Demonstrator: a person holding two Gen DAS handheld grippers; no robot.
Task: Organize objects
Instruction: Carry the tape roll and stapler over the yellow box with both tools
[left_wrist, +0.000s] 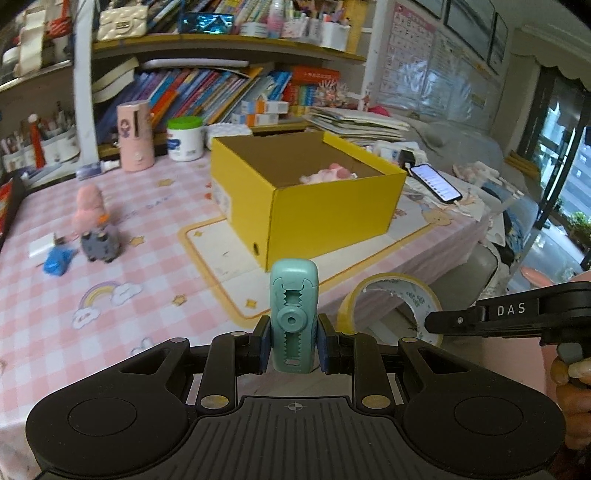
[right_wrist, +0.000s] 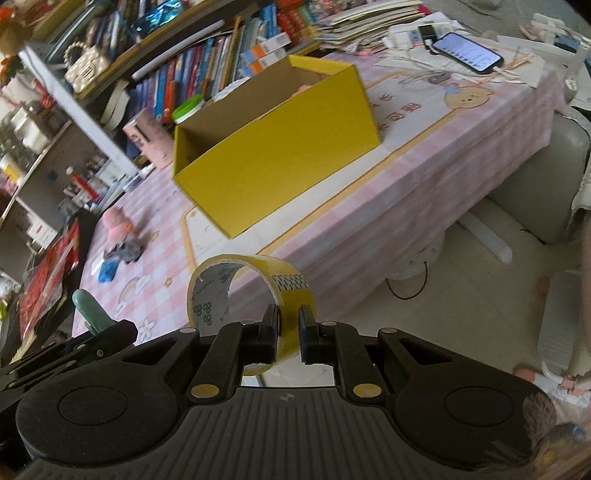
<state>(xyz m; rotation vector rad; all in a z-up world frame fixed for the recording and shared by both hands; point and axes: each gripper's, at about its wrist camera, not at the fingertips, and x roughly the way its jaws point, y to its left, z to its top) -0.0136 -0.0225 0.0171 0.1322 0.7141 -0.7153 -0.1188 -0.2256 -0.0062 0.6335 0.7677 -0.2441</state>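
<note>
My left gripper (left_wrist: 293, 345) is shut on a teal plastic gadget (left_wrist: 293, 314) that stands upright between the blue pads. It hangs above the near edge of the pink checked table, in front of an open yellow box (left_wrist: 325, 218). The right gripper (right_wrist: 288, 334) is shut on the rim of a yellow tape roll (right_wrist: 236, 291), held over the table's edge. That tape roll (left_wrist: 391, 306) shows to the right in the left wrist view. The yellow box (right_wrist: 273, 162) holds a pink thing (left_wrist: 327, 173). The teal gadget (right_wrist: 90, 312) peeks in at the lower left of the right wrist view.
A pink and grey plush toy (left_wrist: 96, 225) and a small blue toy (left_wrist: 57, 260) lie on the table's left. A phone (left_wrist: 436, 182) rests right of the box. A pink canister (left_wrist: 135, 136) and a white tub (left_wrist: 184, 138) stand before crowded bookshelves. A grey chair (right_wrist: 535, 177) sits beside the table.
</note>
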